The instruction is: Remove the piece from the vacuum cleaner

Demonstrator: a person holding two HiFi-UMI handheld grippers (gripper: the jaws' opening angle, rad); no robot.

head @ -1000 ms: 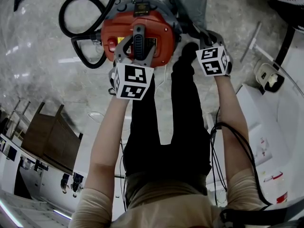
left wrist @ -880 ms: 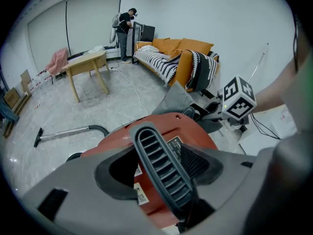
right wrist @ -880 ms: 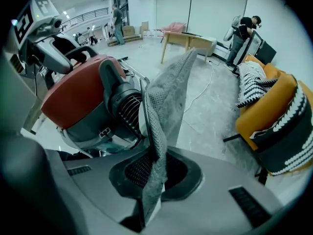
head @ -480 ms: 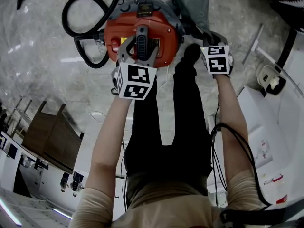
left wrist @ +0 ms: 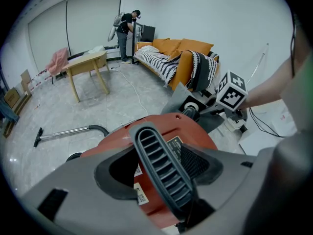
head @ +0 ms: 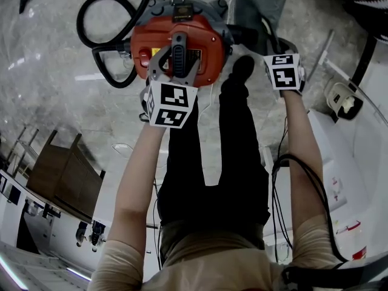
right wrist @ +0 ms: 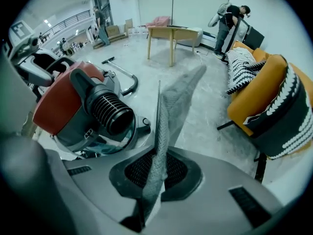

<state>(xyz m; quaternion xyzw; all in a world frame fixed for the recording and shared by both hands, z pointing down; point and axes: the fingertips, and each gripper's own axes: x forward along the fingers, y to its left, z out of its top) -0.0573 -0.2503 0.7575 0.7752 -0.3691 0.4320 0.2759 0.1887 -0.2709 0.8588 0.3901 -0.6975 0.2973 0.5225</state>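
Observation:
A red and grey vacuum cleaner (head: 200, 38) stands on the floor at the top of the head view. My left gripper (head: 177, 58) is shut on its black ribbed carrying handle (left wrist: 159, 165), which runs between the jaws. To the right of the cleaner, my right gripper (head: 277, 47) is shut on a grey fabric filter piece (head: 257, 8). In the right gripper view this piece (right wrist: 171, 106) rises thin and upright from the jaws, apart from the cleaner's ribbed black port (right wrist: 112, 114).
A black hose (head: 100, 35) loops left of the cleaner. A metal tube (head: 321, 53) and a white unit (head: 342, 99) lie to the right. A floor wand (left wrist: 63, 131), a wooden table (right wrist: 171, 33), an orange sofa (right wrist: 274, 92) and people stand farther off.
My right gripper has moved to the right with the grey piece, away from the cleaner's body, and has rolled a little. My left gripper has stayed on the handle.

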